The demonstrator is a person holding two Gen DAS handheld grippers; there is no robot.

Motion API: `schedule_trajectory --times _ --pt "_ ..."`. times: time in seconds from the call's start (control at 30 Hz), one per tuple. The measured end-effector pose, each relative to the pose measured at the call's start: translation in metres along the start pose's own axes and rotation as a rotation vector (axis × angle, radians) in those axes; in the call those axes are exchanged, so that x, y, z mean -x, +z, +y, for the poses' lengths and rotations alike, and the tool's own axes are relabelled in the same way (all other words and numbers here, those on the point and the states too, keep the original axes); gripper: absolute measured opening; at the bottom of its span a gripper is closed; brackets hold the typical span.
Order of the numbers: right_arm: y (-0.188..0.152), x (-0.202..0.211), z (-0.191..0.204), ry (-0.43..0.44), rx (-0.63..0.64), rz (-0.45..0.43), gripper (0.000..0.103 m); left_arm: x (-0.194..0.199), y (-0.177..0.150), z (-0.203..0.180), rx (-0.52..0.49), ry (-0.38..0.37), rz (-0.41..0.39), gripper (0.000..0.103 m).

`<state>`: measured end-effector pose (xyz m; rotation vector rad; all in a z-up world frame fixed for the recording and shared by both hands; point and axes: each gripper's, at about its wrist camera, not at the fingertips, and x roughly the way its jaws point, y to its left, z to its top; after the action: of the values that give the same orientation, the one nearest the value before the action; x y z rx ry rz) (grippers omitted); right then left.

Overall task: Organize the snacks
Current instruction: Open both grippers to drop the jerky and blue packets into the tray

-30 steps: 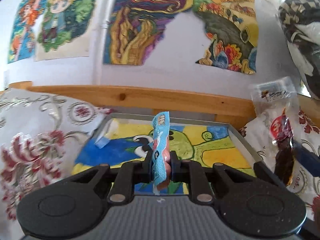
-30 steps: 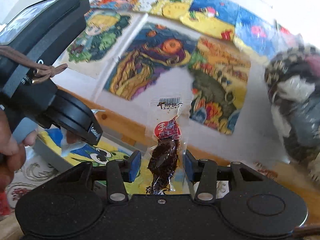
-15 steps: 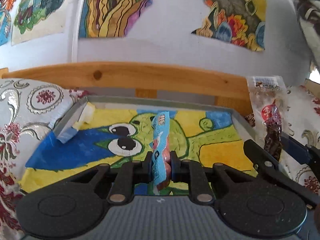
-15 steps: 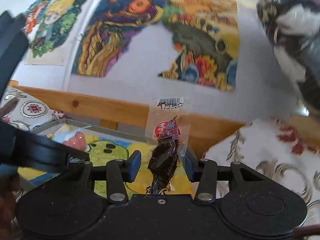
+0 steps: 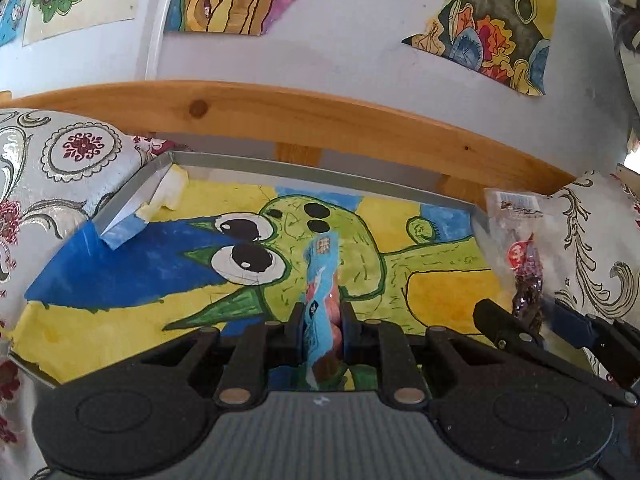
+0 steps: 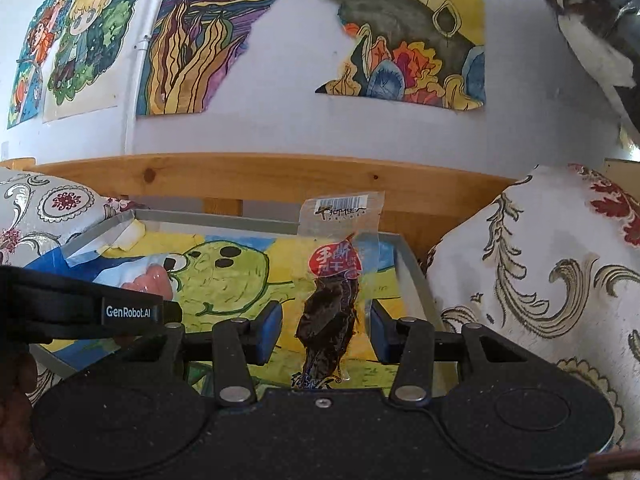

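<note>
A grey tray [image 5: 320, 171] lined with a painted green-and-yellow cartoon drawing lies between cushions. My left gripper [image 5: 322, 314] is shut on a blue snack packet [image 5: 320, 272] with pink contents, held upright on edge over the tray's near middle. My right gripper [image 6: 326, 322] holds a clear packet of dark dried meat [image 6: 330, 308] with a red label, upright above the tray's [image 6: 224, 220] right side. In the left wrist view that packet [image 5: 520, 256] hangs by the tray's right rim. In the right wrist view the blue packet [image 6: 148, 276] shows at the left.
Patterned white cushions [image 5: 72, 160] [image 6: 540, 280] flank the tray on both sides. A wooden rail [image 5: 320, 116] runs behind it, below a wall with colourful paintings [image 6: 408, 52]. A person's hand [image 6: 16, 384] shows at the lower left. Dark checked fabric [image 6: 592, 20] hangs at the upper right.
Both grippers have come down and forward over the tray, which now fills more of both views. Each still holds its packet upright.
</note>
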<state>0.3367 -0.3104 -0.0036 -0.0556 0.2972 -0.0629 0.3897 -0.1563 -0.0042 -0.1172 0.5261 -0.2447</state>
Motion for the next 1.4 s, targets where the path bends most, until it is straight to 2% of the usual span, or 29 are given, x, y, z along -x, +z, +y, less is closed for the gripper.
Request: schedule_trajectory --times 0.23,0.27,0.3,0.33,0.47,0.53,0.57,0.63,0.83,0.97,1.07,1.2,1.4 --pt "-0.002 -0.005 0.0 0.021 -0.016 0.034 0.048 0.0 -0.001 0.001 0.003 -0.002 0.011 0.018" --pt "-0.002 -0.005 0.0 0.022 -0.018 0.034 0.05 0.001 -0.001 0.001 0.006 0.002 0.009 0.018" --pt "-0.001 -0.004 -0.001 0.022 -0.019 0.034 0.056 0.002 -0.001 0.002 0.01 0.004 0.007 0.02" --pt "-0.001 -0.003 -0.002 0.024 -0.023 0.031 0.062 0.003 0.0 0.003 0.014 0.003 0.007 0.025" --pt "0.005 0.004 -0.008 0.016 -0.04 0.018 0.072 0.012 0.003 0.008 0.039 0.012 -0.004 0.04" --pt "0.009 0.011 -0.012 0.006 -0.054 0.002 0.081 0.02 0.004 0.012 0.061 0.013 -0.027 0.053" --pt "0.011 0.015 -0.014 0.004 -0.061 -0.006 0.082 0.026 0.004 0.013 0.068 0.015 -0.043 0.058" --pt "0.016 0.027 -0.018 -0.001 -0.072 -0.027 0.088 0.042 0.005 0.015 0.072 0.031 -0.096 0.076" --pt "0.024 0.072 -0.024 0.016 -0.078 -0.084 0.102 0.105 0.001 0.008 -0.004 0.062 -0.299 0.098" --pt "0.026 0.106 -0.02 0.034 -0.042 -0.107 0.102 0.148 -0.011 0.0 -0.06 0.098 -0.412 0.102" --pt "0.023 0.132 -0.02 0.042 -0.051 -0.107 0.102 0.176 -0.023 -0.004 -0.074 0.12 -0.461 0.102" --pt "0.015 0.165 -0.018 0.048 -0.041 -0.09 0.102 0.205 -0.041 -0.01 -0.094 0.135 -0.471 0.102" --pt "0.002 0.209 -0.015 0.034 -0.052 -0.063 0.102 0.235 -0.064 -0.006 -0.085 0.142 -0.418 0.102"
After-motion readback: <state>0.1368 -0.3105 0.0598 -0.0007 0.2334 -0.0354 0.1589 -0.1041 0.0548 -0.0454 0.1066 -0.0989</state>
